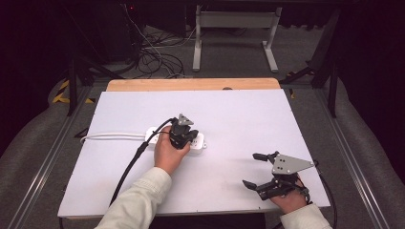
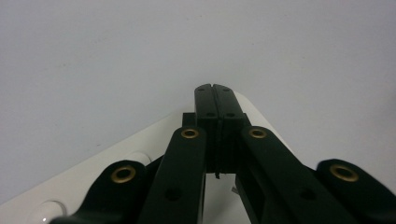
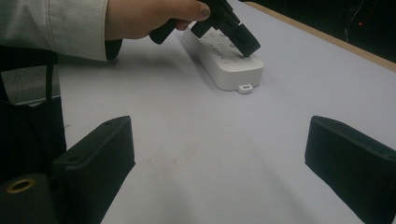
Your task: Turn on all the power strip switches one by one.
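One white plastic power strip [image 1: 197, 141] with one white cord [image 1: 112, 136], centre frame. Two black grippers: left gripper [image 1: 182, 139] jaws pressed together, tips down on the strip; right gripper [image 1: 254, 169] jaws spread wide, lower right. Matte white tabletop [image 1: 239, 119], wooden far edge; dark room, grey floor.

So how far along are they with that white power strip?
The left gripper has reached the white power strip, and its jaws are closed with their tips pressed down on the strip's top near one end, perhaps working a switch. Nothing is plugged in as far as I can see. The right gripper waits open over the bare table, so its part seems not yet begun.
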Motion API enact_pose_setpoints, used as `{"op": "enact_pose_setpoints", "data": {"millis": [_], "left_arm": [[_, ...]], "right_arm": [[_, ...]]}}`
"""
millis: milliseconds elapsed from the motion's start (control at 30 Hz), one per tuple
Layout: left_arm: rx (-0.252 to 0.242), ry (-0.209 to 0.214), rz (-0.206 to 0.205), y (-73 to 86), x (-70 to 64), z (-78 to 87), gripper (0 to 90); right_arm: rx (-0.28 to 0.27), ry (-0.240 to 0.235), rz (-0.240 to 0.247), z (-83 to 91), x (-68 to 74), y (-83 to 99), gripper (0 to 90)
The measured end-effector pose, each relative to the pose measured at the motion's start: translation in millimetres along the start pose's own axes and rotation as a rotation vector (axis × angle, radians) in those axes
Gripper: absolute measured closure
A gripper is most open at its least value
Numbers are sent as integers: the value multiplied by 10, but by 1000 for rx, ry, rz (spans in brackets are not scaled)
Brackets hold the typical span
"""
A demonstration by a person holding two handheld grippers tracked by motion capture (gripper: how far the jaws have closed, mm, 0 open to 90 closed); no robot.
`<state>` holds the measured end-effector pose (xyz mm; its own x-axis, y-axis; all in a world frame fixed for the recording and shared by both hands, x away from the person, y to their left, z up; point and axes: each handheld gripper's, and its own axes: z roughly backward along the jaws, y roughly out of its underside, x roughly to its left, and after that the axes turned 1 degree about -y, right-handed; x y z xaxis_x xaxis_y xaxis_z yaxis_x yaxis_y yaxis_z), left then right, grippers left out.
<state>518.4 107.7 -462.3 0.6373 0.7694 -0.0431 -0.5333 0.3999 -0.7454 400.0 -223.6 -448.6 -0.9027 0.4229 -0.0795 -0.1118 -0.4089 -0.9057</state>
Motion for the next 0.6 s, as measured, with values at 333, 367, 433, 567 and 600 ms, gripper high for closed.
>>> {"op": "enact_pose_setpoints", "data": {"millis": [333,367,433,567,600], "left_arm": [[4,-27,-18,4,-43,-23,900],[4,-30,-19,5,-46,-23,900],[6,-33,-11,6,-41,-23,900],[8,-39,-13,4,-55,-29,900],[8,-36,-11,5,-56,-30,900]], "right_arm": [[2,-2,1,-6,4,-1,88],[1,-2,2,-5,5,-1,87],[1,-2,1,-5,4,-1,87],[3,-4,1,-10,5,-1,87],[2,-4,1,-9,5,-1,87]]}}
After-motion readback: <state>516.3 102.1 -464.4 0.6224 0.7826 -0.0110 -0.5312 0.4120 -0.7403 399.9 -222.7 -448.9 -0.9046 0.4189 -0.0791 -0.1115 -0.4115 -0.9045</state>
